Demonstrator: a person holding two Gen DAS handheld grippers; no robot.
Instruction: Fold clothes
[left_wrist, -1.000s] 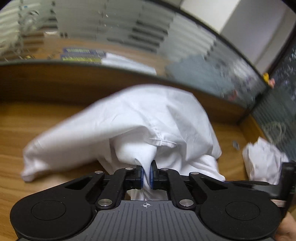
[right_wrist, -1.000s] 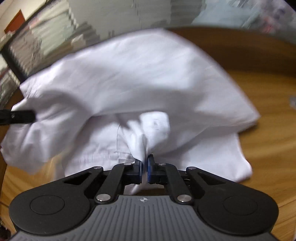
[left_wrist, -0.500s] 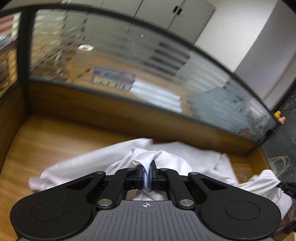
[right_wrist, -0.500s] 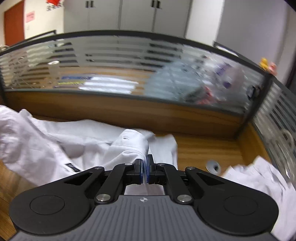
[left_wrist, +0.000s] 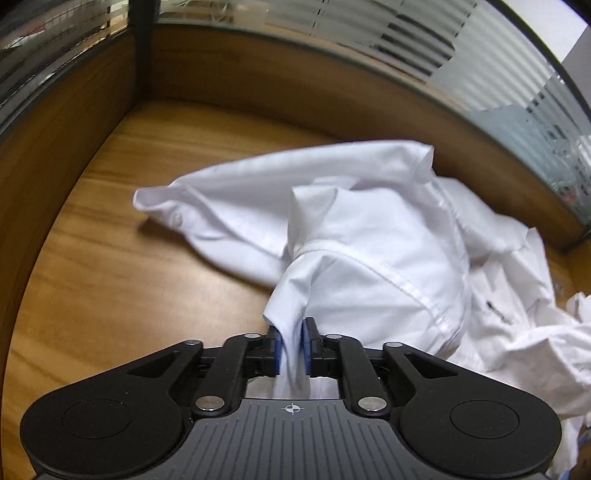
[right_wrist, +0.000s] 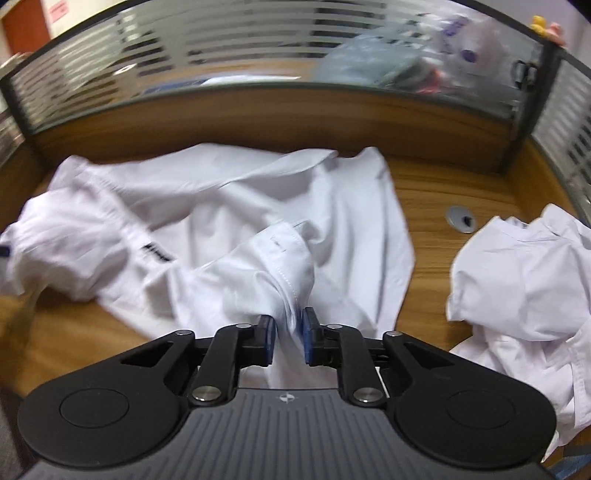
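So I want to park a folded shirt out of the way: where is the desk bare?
Bare wood lies left of the white shirt, out to the corner partition. A smaller patch lies between that shirt and the crumpled second shirt, around the cable grommet. The middle is crowded: cloth runs between the pads of both tools.

An office cubicle is indicated by a wood-grain desk (right_wrist: 443, 184) with a cable grommet (right_wrist: 460, 219), enclosed by wooden partition panels (left_wrist: 258, 74) topped with frosted striped glass (right_wrist: 221, 55).
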